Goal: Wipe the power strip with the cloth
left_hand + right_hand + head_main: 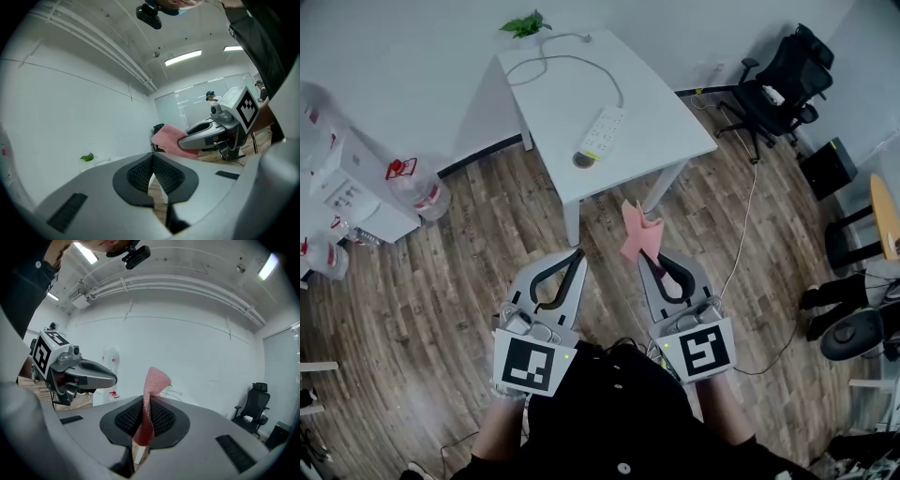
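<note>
The white power strip lies on the white table well ahead of me, its cord looping toward the far edge. Both grippers hang over the wood floor in front of the table. My right gripper is shut on a pink cloth that sticks up past its tips. In the right gripper view the cloth is pinched between the two dark pads. My left gripper is shut with nothing in it, and its pads meet. From the left gripper view the cloth shows off to the right.
A small round object sits by the strip's near end, and a green plant stands at the table's far corner. A black office chair is at right. Water bottles and white shelving stand at left. A cable runs across the floor.
</note>
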`<state>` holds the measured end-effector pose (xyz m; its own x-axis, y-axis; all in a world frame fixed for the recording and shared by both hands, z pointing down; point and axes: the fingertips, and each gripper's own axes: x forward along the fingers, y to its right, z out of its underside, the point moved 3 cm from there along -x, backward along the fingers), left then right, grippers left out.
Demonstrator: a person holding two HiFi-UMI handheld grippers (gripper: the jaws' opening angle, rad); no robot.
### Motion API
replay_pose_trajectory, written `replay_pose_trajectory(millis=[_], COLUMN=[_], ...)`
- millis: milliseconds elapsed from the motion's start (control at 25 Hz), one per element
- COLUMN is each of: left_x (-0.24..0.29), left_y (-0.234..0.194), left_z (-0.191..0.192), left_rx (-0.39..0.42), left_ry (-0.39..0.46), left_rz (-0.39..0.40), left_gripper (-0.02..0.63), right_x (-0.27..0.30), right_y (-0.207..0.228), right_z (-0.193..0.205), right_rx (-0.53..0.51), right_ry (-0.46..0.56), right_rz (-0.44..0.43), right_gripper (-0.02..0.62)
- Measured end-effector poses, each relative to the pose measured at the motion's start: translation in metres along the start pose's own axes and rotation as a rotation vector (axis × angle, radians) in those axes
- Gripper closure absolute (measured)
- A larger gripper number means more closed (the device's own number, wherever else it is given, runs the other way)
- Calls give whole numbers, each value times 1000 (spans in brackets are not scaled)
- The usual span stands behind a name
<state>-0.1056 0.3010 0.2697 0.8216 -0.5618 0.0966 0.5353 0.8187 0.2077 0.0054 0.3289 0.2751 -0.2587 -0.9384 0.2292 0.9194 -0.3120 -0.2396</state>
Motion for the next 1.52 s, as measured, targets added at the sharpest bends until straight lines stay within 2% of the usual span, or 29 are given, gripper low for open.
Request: replay_pose_trajectory(millis=[520, 880, 1160, 1520], left_x=[-21, -24, -5, 59], left_y=[-36, -48, -60, -82], left_z=[15, 15, 15, 14], left_rx=[8, 28, 36, 56], left_ry=[18, 33, 47, 39], left_rz=[49, 42, 29, -6], left_gripper=[594, 594, 594, 594], right_x=[18, 22, 42, 89], right_y=[-21, -22, -3, 53], right_z=[-6, -14, -9, -5], right_rx=[9, -4, -23, -36], right_ry=[-7, 10, 0, 22], right_rz=[116, 136, 123, 91], right_gripper=[545, 545, 545, 545])
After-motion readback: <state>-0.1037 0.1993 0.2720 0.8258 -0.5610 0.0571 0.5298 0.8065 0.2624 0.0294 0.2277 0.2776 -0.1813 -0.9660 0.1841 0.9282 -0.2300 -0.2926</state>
